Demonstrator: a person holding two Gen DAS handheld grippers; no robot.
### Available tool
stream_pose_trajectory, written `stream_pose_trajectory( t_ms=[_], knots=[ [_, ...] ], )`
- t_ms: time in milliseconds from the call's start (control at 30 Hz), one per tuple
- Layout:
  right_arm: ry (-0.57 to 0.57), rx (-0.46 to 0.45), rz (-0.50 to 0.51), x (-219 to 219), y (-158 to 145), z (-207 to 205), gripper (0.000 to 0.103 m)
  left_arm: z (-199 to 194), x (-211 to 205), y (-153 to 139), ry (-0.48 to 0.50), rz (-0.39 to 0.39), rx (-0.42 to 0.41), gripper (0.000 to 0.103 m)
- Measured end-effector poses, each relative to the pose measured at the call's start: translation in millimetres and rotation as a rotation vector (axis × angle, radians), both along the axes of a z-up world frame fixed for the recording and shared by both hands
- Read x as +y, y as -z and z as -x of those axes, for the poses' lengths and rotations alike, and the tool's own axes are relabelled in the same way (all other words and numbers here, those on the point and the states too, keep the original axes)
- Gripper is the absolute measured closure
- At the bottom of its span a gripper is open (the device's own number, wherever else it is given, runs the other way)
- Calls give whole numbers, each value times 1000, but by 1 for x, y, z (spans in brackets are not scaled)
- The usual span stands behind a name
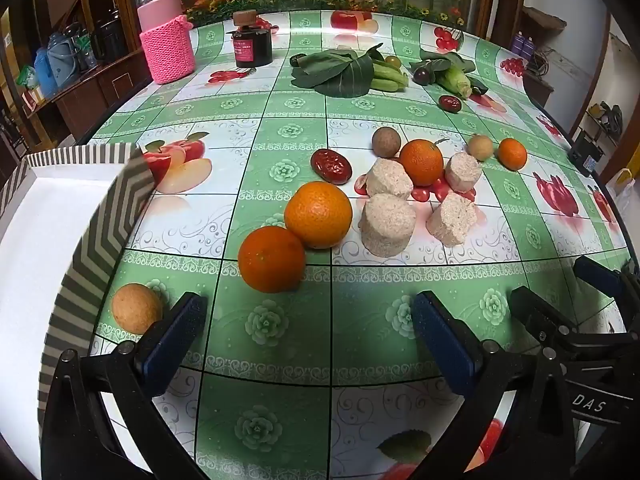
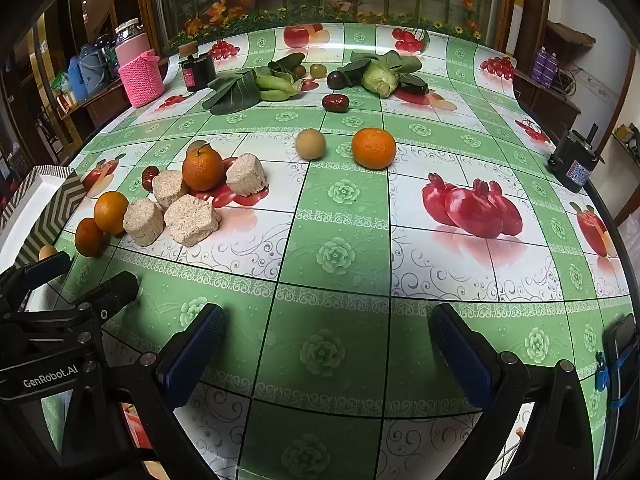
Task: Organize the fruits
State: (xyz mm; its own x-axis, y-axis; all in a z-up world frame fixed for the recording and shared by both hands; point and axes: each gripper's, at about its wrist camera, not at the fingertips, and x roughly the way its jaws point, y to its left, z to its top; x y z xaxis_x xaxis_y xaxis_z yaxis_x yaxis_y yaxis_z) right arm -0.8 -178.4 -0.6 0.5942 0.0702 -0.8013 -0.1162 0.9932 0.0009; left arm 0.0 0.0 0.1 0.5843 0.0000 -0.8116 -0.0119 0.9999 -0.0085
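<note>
Several oranges lie on the table: two close together point(image 1: 272, 260) point(image 1: 319, 215), one among the beige cakes point(image 1: 421, 162) and a small one far right point(image 1: 512, 153). Red dates point(image 1: 331, 166) point(image 1: 450, 103) and round brown longans point(image 1: 386, 142) point(image 1: 480, 147) point(image 1: 136, 308) lie around them. A zigzag-patterned box point(image 1: 112, 236) with a white inside stands at left. My left gripper point(image 1: 306, 320) is open and empty, just short of the nearest orange. My right gripper point(image 2: 326, 332) is open and empty over bare tablecloth; it also shows in the left wrist view point(image 1: 568, 284).
Several beige cylindrical cakes point(image 1: 387, 230) sit among the fruit. Leafy greens point(image 1: 344, 72), corn point(image 1: 456, 78) and a dark plum point(image 1: 421, 76) lie at the back. A pink knitted bottle point(image 1: 166, 36) and a dark jar point(image 1: 253, 42) stand back left. A black device point(image 2: 574, 164) sits at the right table edge.
</note>
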Motion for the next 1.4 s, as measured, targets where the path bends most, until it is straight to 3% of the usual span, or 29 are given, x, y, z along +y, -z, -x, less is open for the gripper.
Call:
stream_pose_trajectory(
  t_ms=[1067, 1400],
  knots=[
    [6, 1, 0, 0, 0, 0, 0, 1, -2, 0, -21, 0, 1, 0],
    [5, 0, -1, 1, 0, 1, 0, -3, 0, 0, 22, 3, 34, 0]
  ],
)
